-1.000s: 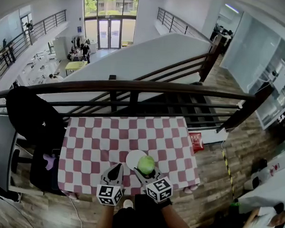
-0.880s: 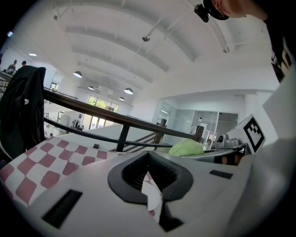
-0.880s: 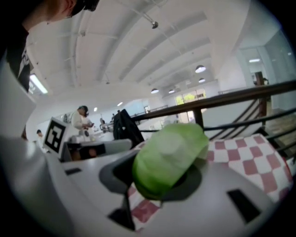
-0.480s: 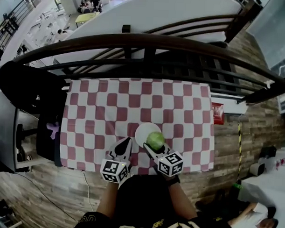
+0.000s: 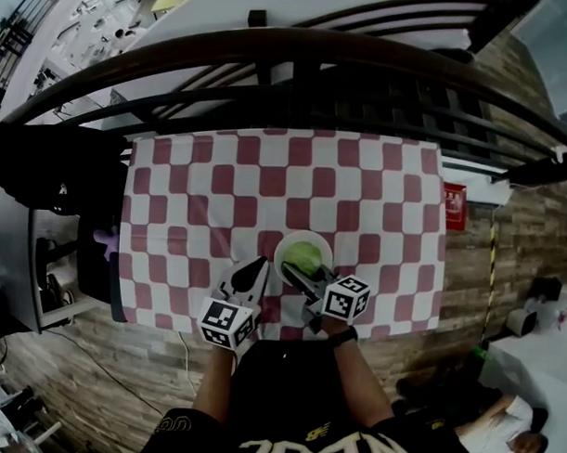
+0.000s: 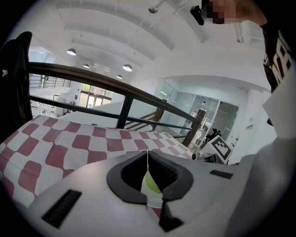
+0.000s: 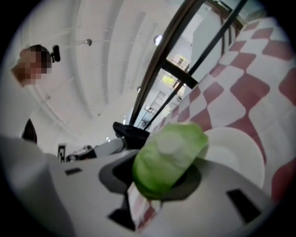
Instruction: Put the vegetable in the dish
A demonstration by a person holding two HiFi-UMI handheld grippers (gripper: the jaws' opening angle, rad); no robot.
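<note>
Nearest us, the left claw [image 5: 254, 269] rests just beside the dish, jaws pressed together on nothing; we judge it is parked out of the way. The right claw [image 5: 297, 275] grips the green vegetable [image 5: 303, 258] and holds it over the white dish [image 5: 283, 247]. We cannot tell whether the two touch. We judge release is the next step. Beyond, the checkered surface [image 5: 359, 196] runs to the dark railing [image 5: 299, 54].
</note>
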